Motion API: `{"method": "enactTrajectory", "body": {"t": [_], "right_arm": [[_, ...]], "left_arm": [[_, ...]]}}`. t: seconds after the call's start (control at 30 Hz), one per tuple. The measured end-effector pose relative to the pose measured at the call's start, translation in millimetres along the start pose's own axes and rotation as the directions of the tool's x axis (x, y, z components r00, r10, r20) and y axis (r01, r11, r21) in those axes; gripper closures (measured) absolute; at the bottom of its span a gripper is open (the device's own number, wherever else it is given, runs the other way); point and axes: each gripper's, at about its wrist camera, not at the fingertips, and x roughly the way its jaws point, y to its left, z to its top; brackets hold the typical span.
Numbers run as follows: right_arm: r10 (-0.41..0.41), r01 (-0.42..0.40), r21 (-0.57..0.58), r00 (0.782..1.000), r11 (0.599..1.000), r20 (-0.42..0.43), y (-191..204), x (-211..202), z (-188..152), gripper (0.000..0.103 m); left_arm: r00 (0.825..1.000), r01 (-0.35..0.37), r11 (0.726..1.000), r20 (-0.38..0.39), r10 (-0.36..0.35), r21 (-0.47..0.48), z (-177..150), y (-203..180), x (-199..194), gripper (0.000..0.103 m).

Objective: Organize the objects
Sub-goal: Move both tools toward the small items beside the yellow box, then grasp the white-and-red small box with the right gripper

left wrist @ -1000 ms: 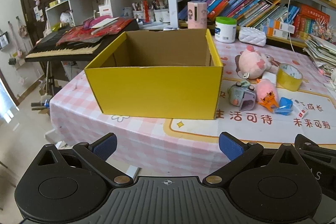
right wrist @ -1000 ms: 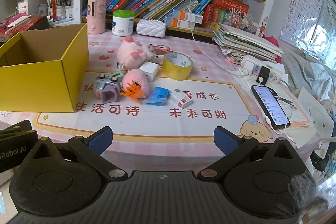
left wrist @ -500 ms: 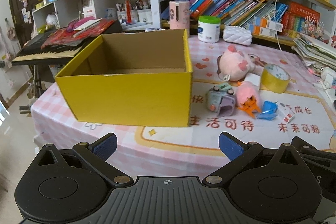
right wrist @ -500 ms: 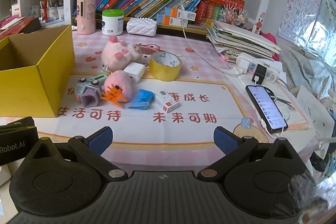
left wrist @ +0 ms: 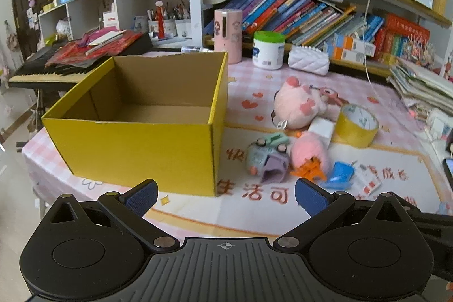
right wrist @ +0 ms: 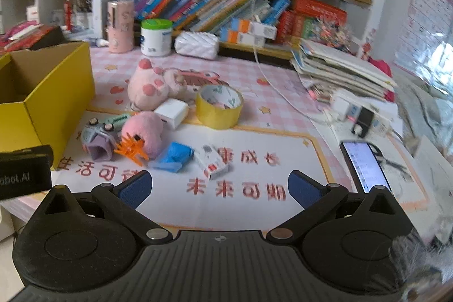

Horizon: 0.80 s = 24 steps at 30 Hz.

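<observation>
On the pink checked tablecloth (left wrist: pixel 249 92), at the far left, stands the open yellow cardboard box (left wrist: pixel 141 149), its brown inside bare as far as it shows. The left gripper (left wrist: pixel 225 196) hovers before the box's right front corner, blue-padded fingers spread wide with nothing between them.

Just right of the box lies a cluster of small things. Nearest the box is a grey and lilac toy car (right wrist: pixel 97 139) tipped on its side, with a mint green piece behind it. Touching it is a round pink plush ball (right wrist: pixel 145 133) with an orange plastic hair claw (right wrist: pixel 131 149) against its front. Behind these rest a larger pink plush pig (right wrist: pixel 150 88) and a small white cube charger (right wrist: pixel 171 113). Next comes a crumpled blue packet (right wrist: pixel 175 156), then a small white and red carton (right wrist: pixel 213 162), and behind them a roll of yellow tape (right wrist: pixel 219 106) lying flat.

The right gripper (right wrist: pixel 218 186) hangs over the mat's red lettering, near the blue packet and carton, fingers likewise wide apart and holding nothing. Farther right a lit smartphone (right wrist: pixel 365 166) lies near the table edge.
</observation>
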Motion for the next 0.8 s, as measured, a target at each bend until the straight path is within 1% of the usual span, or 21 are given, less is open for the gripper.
{"method": "enactTrajectory", "body": {"t": [0.1,0.23,0.27,0.33,0.4,0.43,0.5,0.57,0.6,0.67,0.8], "right_arm": [[0.028,-0.027,-0.028,0.999,0.999,0.020,-6,6,4,0.002],[0.086,-0.085,-0.064,0.996,0.994,0.020,-12,19,8,0.002],[0.101,-0.099,-0.072,0.995,0.992,0.018,-13,22,8,0.004],[0.134,-0.133,-0.089,0.991,0.987,0.012,-15,30,8,0.009],[0.160,-0.159,-0.101,0.987,0.982,-0.005,-18,40,8,0.022],[0.169,-0.170,-0.103,0.985,0.980,-0.012,-19,44,8,0.025],[0.184,-0.187,-0.100,0.982,0.977,-0.038,-22,57,8,0.037],[0.195,-0.200,-0.088,0.978,0.976,-0.069,-26,72,8,0.043],[0.199,-0.206,-0.083,0.977,0.975,-0.083,-28,80,9,0.046],[0.205,-0.213,-0.078,0.973,0.974,-0.105,-30,94,9,0.047],[0.236,-0.250,-0.081,0.960,0.965,-0.148,-29,120,9,0.052]], "left_arm": [[1.000,-0.025,0.999,-0.003,0.025,-0.019,3,-8,4,0.000],[0.998,-0.057,0.997,-0.030,0.055,-0.047,2,-15,10,0.000],[0.997,-0.070,0.996,-0.039,0.068,-0.053,2,-16,11,0.000],[0.994,-0.092,0.993,-0.062,0.087,-0.069,1,-17,15,0.000],[0.991,-0.104,0.991,-0.090,0.095,-0.090,0,-18,19,0.000],[0.991,-0.102,0.990,-0.102,0.091,-0.101,-1,-18,20,0.000],[0.990,-0.102,0.989,-0.110,0.090,-0.105,-3,-21,21,0.000],[0.991,-0.094,0.991,-0.108,0.084,-0.097,-4,-24,21,0.000],[0.990,-0.102,0.991,-0.102,0.093,-0.089,-4,-26,20,0.000],[0.988,-0.126,0.990,-0.095,0.119,-0.070,-4,-30,20,0.000],[0.989,-0.121,0.991,-0.093,0.115,-0.061,-3,-33,18,0.000]]}}
